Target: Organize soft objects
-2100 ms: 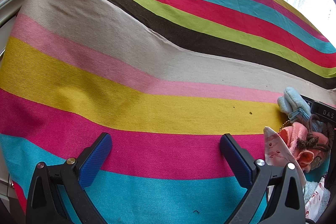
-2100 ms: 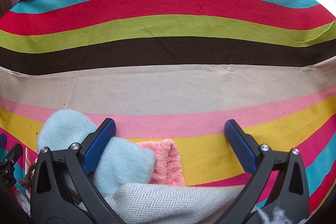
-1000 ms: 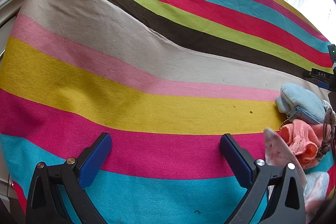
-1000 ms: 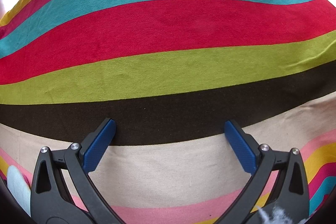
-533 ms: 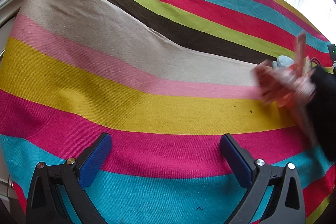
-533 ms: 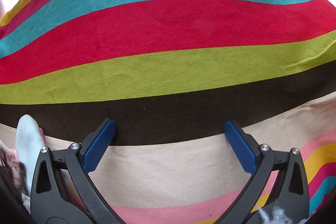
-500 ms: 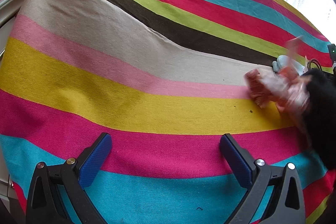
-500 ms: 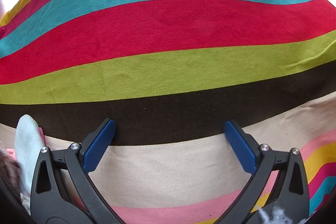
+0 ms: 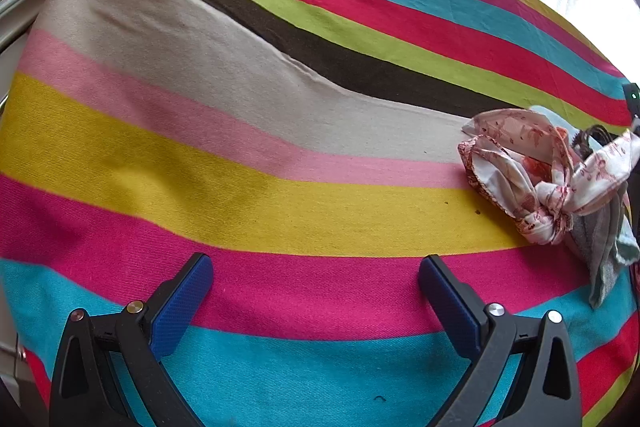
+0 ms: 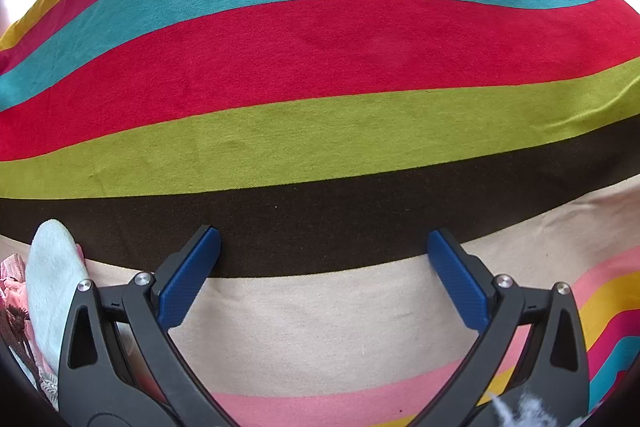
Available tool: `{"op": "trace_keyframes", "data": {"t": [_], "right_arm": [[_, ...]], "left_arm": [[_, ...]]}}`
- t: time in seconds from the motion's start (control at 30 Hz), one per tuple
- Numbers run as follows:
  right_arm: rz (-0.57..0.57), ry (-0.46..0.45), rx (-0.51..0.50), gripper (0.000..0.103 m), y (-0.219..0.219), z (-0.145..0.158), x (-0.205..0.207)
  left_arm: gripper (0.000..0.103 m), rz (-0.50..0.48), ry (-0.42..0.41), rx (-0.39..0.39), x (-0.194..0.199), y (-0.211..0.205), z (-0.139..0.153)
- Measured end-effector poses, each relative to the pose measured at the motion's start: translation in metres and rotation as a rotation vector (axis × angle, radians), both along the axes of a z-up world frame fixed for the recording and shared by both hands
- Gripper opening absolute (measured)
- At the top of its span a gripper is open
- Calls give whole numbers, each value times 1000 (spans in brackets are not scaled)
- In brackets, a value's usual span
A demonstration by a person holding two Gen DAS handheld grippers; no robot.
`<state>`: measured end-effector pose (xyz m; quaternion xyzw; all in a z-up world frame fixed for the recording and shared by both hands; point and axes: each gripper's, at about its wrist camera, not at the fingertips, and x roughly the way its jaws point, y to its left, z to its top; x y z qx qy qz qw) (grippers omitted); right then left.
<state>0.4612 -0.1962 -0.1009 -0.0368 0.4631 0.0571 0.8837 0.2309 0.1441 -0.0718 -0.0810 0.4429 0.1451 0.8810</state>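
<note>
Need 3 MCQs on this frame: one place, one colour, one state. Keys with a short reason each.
1. In the left wrist view, the floral cloth lies:
A. at the right edge
B. at the left edge
C. between the fingers

2. The stripe at the right gripper's fingertips is:
A. yellow
B. dark brown
C. teal

3. The left gripper is:
A. shut on the cloth
B. open, empty
C. shut, empty

Key: 1 A, it sits far right on the striped cover. 2 B, both tips sit over the brown band. 3 B, the fingers are wide apart with only cover between.
</note>
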Motion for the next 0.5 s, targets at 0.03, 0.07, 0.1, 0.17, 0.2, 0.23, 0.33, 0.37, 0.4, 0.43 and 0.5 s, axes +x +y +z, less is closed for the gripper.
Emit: {"op": "trace_keyframes", "data": {"t": [0.03, 0.07, 0.1, 0.17, 0.2, 0.23, 0.33, 0.37, 0.4, 0.43, 0.5], "right_arm": [[0, 0, 0, 103, 0, 0, 0], [0, 0, 0, 103, 0, 0, 0], [0, 1, 0, 103, 0, 0, 0], [0, 1, 1, 103, -1, 0, 0], [0, 1, 0, 103, 0, 0, 0], [0, 1, 0, 103, -1, 0, 0], [0, 1, 1, 103, -1, 0, 0], [0, 1, 0, 103, -1, 0, -1], [0, 0, 0, 103, -1, 0, -1], [0, 0, -1, 103, 0, 1, -1], [0, 1, 0, 103, -1, 0, 0]], "left_arm": [[103, -5, 0, -1, 0, 1, 0], [103, -2, 3, 1, 2, 1, 0], [103, 29, 29, -9, 5, 1, 2], [103, 73, 49, -32, 11, 1, 5], [103, 65, 2, -67, 14, -1, 10], [103, 64, -45, -78, 17, -3, 15], [103, 47, -82, -72, 36, -12, 19], [103, 55, -4, -24, 51, -17, 11], [103, 49, 58, 1, 63, -20, 3], [103, 37, 36, -18, 68, -20, 3], [103, 10, 42, -20, 85, -22, -1]]}}
